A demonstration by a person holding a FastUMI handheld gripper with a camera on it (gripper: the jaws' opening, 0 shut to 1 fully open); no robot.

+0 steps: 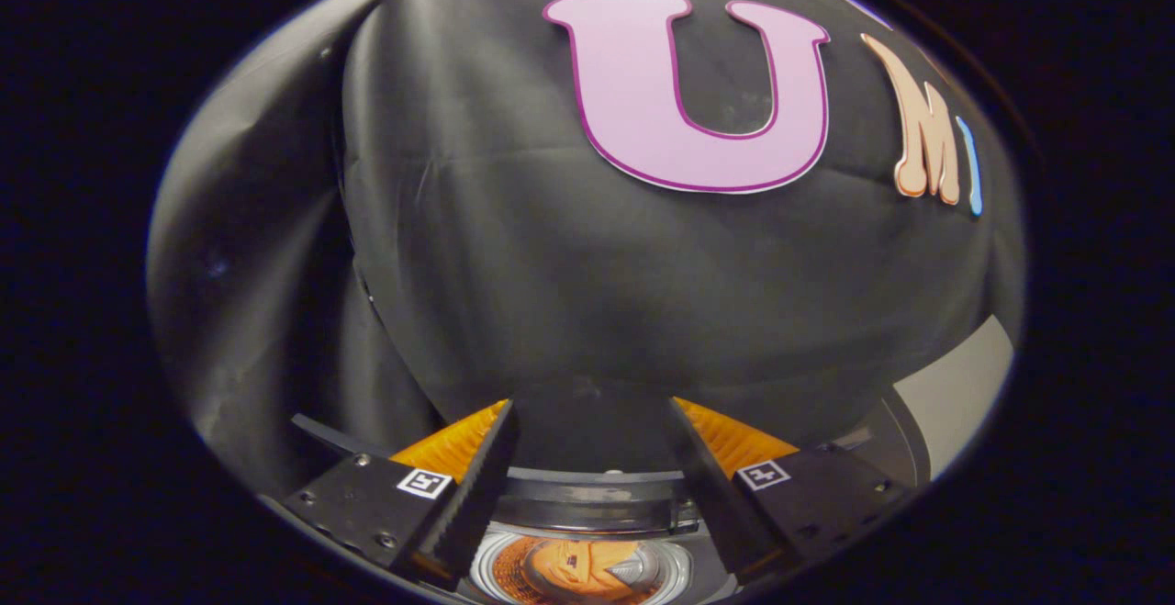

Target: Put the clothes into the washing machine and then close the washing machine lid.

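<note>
Down between the two fingers of the hand-held gripper sits the washing machine, seen from above — a round drum mouth with a pale, ribbed metal rim and a dark curved band along its far edge. Inside the drum lies the clothes, an orange bundle, soft and crumpled, well below the fingertips. Both fingers stand spread wide apart with nothing between them, their inner edges finely toothed and wedge-shaped — each carrying a small square marker on its flat outer block. Beyond them hangs the booth wall, matte black cloth with creases and folds.
</note>
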